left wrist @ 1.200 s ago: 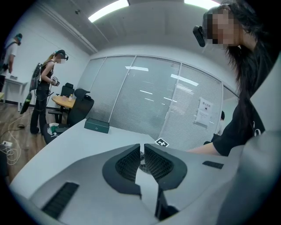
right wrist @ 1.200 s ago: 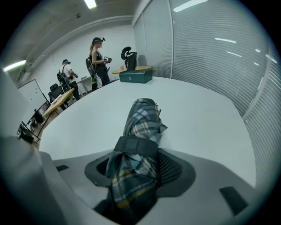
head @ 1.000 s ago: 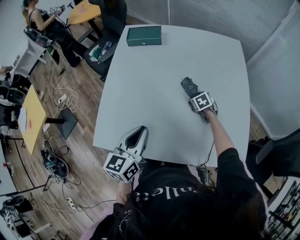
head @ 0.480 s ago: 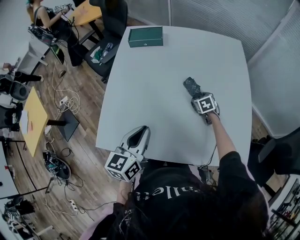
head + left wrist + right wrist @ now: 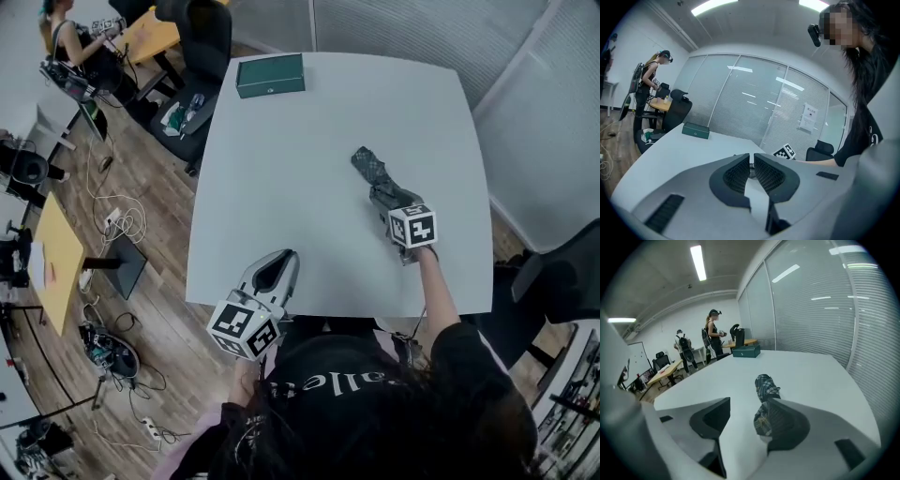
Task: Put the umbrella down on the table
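The folded dark plaid umbrella (image 5: 366,167) lies flat on the white table (image 5: 281,169), right of the middle. My right gripper (image 5: 386,202) hovers just behind its near end, above the table. In the right gripper view the umbrella (image 5: 765,384) runs along the inner edge of the right jaw, partly hidden by it. That gripper (image 5: 747,404) is open; its jaws have just closed a little, with no pad pressing on anything. My left gripper (image 5: 279,262) waits at the table's near edge. Its jaws (image 5: 751,161) are together and hold nothing.
A green box (image 5: 270,75) sits at the table's far edge. Black chairs stand at the far left corner (image 5: 192,37) and to the right (image 5: 562,281). A glass wall with blinds runs behind and to the right. On the wooden floor at left are cables, desks and people.
My right gripper has risen and drawn back toward the person, away from the umbrella. The umbrella stays lying on the table. The left gripper has kept still.
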